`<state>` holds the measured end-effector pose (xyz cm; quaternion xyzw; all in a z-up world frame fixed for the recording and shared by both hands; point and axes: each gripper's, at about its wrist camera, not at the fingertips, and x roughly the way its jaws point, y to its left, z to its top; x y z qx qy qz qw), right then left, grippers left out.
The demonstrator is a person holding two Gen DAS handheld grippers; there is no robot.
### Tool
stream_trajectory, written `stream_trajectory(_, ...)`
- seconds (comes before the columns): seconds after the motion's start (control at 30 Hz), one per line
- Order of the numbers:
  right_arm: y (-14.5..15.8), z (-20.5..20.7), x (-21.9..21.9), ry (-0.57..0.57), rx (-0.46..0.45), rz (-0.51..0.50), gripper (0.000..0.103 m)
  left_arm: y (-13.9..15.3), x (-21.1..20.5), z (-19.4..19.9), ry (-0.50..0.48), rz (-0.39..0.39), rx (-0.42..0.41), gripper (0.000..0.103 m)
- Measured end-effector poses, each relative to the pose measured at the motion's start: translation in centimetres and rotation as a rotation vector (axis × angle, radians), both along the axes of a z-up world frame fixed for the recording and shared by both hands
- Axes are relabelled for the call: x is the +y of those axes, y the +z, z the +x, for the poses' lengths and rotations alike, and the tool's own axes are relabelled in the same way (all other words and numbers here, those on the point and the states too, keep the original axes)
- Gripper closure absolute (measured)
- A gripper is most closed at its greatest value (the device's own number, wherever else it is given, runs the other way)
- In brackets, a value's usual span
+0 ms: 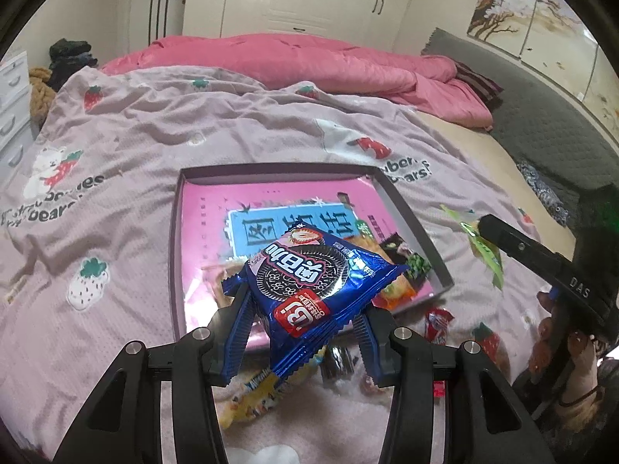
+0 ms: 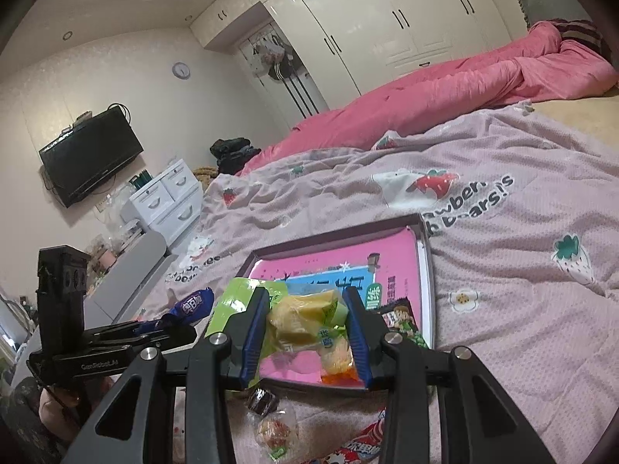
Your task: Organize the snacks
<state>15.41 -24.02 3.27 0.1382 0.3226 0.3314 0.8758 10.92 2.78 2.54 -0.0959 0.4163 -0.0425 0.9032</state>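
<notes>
A bed [image 1: 162,123] under a strawberry-print sheet carries a shallow box [image 1: 410,216] ahead of the grippers, loose snack packets [image 2: 271,425] beneath them (wrappers blurred), and a pink quilt [image 1: 294,58] far ahead.

Both fisheye views show a bedroom under even, slightly dim indoor light with a warm cast; the source itself is out of frame. Bright glare streaks the glossy cream wardrobe doors [image 2: 348,19] and the shiny pink printed box lid [image 1: 216,239]. The foil of the blue biscuit packet [image 1: 309,278] glints. Shadows are soft and faint. Straight lines bow strongly toward the edges, and black vignetting fills the corners. Fine detail is soft and grainy, and the wrinkled pale pink strawberry-print bedsheet [image 1: 174,135] smears slightly toward the rim.
</notes>
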Motion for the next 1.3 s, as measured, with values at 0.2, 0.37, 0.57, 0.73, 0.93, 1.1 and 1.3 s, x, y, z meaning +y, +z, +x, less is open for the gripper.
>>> stream_trajectory(0.2,-0.1,0.7,0.1,-0.008,-0.004,-0.008,0.064,-0.1,0.5,1.2,0.022,-0.001,-0.003,0.053)
stream_trajectory(0.37,0.0,1.5,-0.2,-0.031,-0.014,-0.007,0.064,-0.2,0.7,2.0,0.031,-0.003,-0.004,0.053)
stream_trajectory(0.57,0.0,2.2,-0.6,-0.05,-0.015,0.001,0.064,-0.7,0.7,2.9,0.037,-0.009,-0.009,0.053)
stream_trajectory(0.73,0.0,2.6,-0.5,-0.057,-0.021,-0.006,0.064,-1.7,0.6,3.2,0.029,0.001,0.009,0.053)
stream_trajectory(0.93,-0.4,3.2,-0.4,-0.067,-0.013,-0.018,0.064,-2.6,0.4,3.6,0.024,0.024,0.023,0.053)
stream_trajectory(1.1,-1.0,3.7,-0.4,-0.085,0.001,-0.033,0.064,-3.7,0.1,3.9,0.009,0.051,0.035,0.053)
stream_trajectory(1.3,-1.5,4.0,-0.5,-0.1,0.011,-0.049,0.064,-4.7,-0.3,4.0,-0.007,0.076,0.049,0.053)
